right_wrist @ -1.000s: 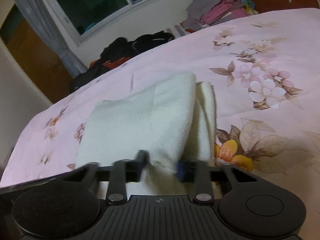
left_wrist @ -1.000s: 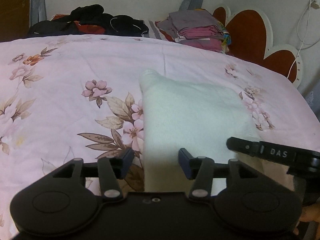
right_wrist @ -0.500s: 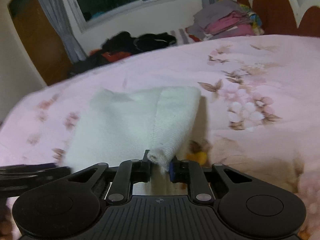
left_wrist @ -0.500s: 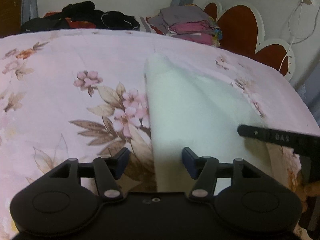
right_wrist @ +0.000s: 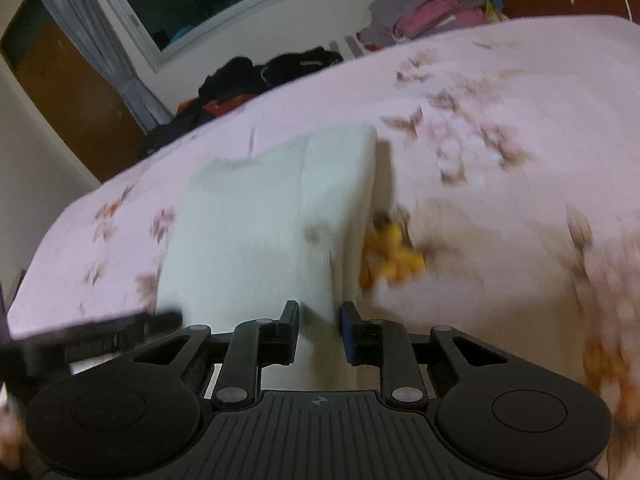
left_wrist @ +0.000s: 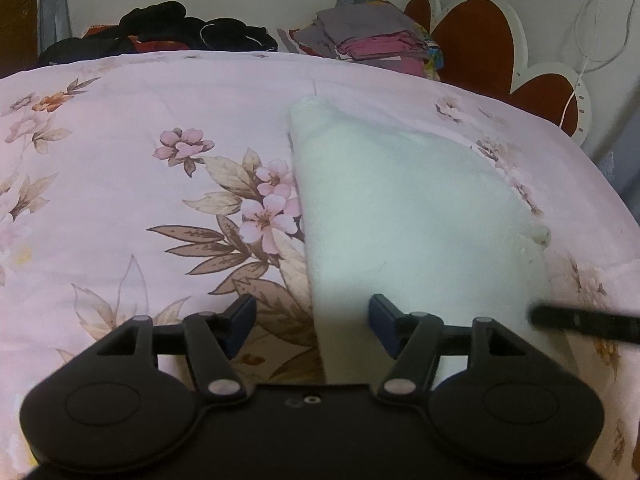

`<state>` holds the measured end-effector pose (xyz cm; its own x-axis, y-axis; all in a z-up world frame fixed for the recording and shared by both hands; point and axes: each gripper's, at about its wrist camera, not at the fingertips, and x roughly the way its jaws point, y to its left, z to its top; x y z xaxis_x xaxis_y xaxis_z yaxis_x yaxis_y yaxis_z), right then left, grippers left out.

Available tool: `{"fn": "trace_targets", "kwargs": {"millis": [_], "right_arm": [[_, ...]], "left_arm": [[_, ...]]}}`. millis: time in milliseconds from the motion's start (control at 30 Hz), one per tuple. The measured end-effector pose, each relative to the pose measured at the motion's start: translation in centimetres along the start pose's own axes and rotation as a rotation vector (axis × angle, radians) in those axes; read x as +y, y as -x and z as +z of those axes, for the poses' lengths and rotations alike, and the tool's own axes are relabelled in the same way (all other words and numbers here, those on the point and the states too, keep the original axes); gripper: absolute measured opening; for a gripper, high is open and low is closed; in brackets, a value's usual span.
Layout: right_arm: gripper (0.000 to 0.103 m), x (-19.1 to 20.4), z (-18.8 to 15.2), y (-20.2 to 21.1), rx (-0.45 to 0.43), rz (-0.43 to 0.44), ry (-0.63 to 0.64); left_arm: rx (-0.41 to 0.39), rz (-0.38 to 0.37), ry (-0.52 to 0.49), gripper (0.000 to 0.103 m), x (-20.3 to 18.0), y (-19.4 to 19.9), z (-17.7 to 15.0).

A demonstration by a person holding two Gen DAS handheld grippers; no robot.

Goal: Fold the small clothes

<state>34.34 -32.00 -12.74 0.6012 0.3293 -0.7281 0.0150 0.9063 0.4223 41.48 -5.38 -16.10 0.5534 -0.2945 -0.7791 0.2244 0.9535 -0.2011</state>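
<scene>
A white terry cloth (left_wrist: pixel 400 208) lies on the pink floral bedspread (left_wrist: pixel 120 160). My left gripper (left_wrist: pixel 312 320) hovers over the cloth's near left edge. Its jaws are opening wide, and the edge runs beneath the gap without the pads pressing it. A fingertip of the right gripper (left_wrist: pixel 580 322) shows at the cloth's right side. In the blurred right wrist view, the cloth (right_wrist: pixel 248 220) has a flap doubled over along its right side. My right gripper (right_wrist: pixel 320 320) stands narrow on the flap's near end. Its jaws are opening, and cloth still fills the gap between the pads. The left gripper (right_wrist: pixel 100 328) shows at the left.
A pile of black clothes (left_wrist: pixel 180 32) and a stack of folded garments (left_wrist: pixel 372 40) sit at the bed's far edge. A red and white headboard (left_wrist: pixel 476 36) with a hanging cable (left_wrist: pixel 592 52) stands at the right. A window (right_wrist: pixel 200 0) and a curtain are beyond.
The left jaws have spread wider. The right gripper has carried its cloth end across, and its view now smears with motion. Its fingertip sits lower in the left wrist view, and the cloth lies flatter.
</scene>
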Motion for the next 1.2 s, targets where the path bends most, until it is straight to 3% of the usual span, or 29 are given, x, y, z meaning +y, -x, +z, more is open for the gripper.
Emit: {"fn": "trace_targets", "kwargs": {"millis": [400, 567, 767, 833, 900, 1033, 1200], "right_arm": [[0.022, -0.1, -5.0, 1.8, 0.030, -0.047, -0.073], [0.022, 0.4, -4.8, 2.6, 0.051, -0.059, -0.062], [0.023, 1.2, -1.5, 5.1, -0.068, -0.066, -0.033], [0.031, 1.4, 0.1, 5.1, -0.098, -0.065, -0.022], [0.064, 1.6, 1.8, 4.7, -0.137, -0.061, -0.022], [0.065, 2.3, 4.8, 2.7, -0.180, -0.063, 0.015], [0.064, 1.0, 7.9, -1.8, -0.148, -0.045, -0.041]], "left_arm": [[0.009, 0.011, -0.030, 0.063, 0.2, 0.4, -0.3], [0.017, -0.003, -0.020, 0.061, 0.3, 1.1, 0.4], [-0.030, -0.043, 0.010, 0.064, 0.1, 2.8, 2.6], [-0.039, -0.049, 0.020, 0.066, -0.2, 2.7, 3.6], [-0.050, -0.040, 0.025, 0.067, -0.5, 2.4, 4.5], [-0.050, -0.018, 0.053, 0.069, -0.5, 0.8, 6.3], [-0.027, -0.005, 0.087, 0.069, -0.5, -1.7, 7.8]]}}
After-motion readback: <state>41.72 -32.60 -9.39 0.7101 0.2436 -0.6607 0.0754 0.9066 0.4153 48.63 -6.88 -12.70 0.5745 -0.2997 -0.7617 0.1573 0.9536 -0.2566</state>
